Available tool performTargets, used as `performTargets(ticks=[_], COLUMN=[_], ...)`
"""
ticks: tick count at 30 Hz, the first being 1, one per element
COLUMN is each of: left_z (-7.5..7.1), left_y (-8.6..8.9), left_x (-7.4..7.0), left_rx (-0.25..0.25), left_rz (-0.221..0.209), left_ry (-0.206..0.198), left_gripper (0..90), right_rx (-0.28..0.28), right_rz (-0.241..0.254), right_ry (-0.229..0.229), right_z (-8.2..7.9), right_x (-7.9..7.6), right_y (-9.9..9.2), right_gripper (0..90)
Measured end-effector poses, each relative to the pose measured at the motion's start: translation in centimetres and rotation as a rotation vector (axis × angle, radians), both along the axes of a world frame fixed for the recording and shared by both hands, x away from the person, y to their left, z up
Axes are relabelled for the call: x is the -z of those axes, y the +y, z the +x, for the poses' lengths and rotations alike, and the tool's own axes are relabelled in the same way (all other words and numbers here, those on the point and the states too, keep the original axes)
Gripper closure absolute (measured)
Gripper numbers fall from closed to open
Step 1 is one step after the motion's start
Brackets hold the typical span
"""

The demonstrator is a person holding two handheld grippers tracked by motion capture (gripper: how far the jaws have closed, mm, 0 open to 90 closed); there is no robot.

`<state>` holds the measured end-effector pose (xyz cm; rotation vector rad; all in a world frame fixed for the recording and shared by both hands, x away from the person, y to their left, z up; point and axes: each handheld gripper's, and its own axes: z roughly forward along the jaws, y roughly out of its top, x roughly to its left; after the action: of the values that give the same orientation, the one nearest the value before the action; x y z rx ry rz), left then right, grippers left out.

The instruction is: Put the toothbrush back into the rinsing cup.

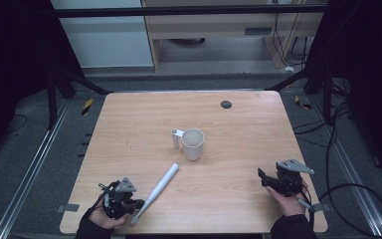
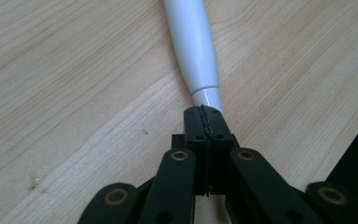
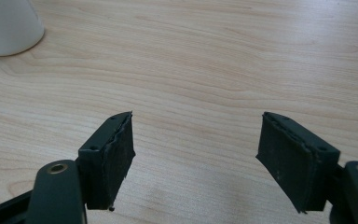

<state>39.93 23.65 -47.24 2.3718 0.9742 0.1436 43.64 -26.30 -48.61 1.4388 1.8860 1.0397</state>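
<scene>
White plastic toy baseball bat [image 1: 158, 190] lying flat on the light wooden surface [image 1: 238, 124], its long axis running diagonally from the thin handle end at the near-left edge up to the thick barrel end, which points toward the white mug [image 1: 193, 144] standing upright near the middle. The left gripper [image 1: 137, 204] sits at the handle end; in the left gripper view its fingers [image 2: 196, 127] are pressed together with no gap between the pads, and the narrow neck of the bat [image 2: 193, 51] emerges directly ahead of their tips, so the bat's axis continues that of the gripper. Whether the clenched fingers pinch the very tip of the handle or merely meet just above it cannot be told. The right gripper [image 1: 261, 178] hovers over the near-right part of the surface, well apart from the bat and mug; its fingers [image 3: 114, 154] stand spread wide with only bare wood between them. The left hand [image 1: 102, 218] is thus plainly the nearer to the bat, while the mug lies nearer the right gripper than the bat does. The high view supplies the whole layout: bat length, mug handle turned left, both hands. The left gripper view adds the finger-to-handle contact zone; the right gripper view shows the mug's base [image 3: 9, 28] at its upper left corner.
</scene>
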Motion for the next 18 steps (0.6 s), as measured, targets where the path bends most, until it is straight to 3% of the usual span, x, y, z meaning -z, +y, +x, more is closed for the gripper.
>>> performTargets(ticks=[18], left_z=[-0.4], left_y=[-1.7], left_x=[0.4], left_rx=[0.051], left_rz=[-0.004], left_ry=[0.01], left_gripper=[89.6], right_rx=[-0.005], right_rz=[-0.003], right_ry=[0.006], right_z=[0.1], right_x=[0.1], right_y=[0.1], right_gripper=[26.7])
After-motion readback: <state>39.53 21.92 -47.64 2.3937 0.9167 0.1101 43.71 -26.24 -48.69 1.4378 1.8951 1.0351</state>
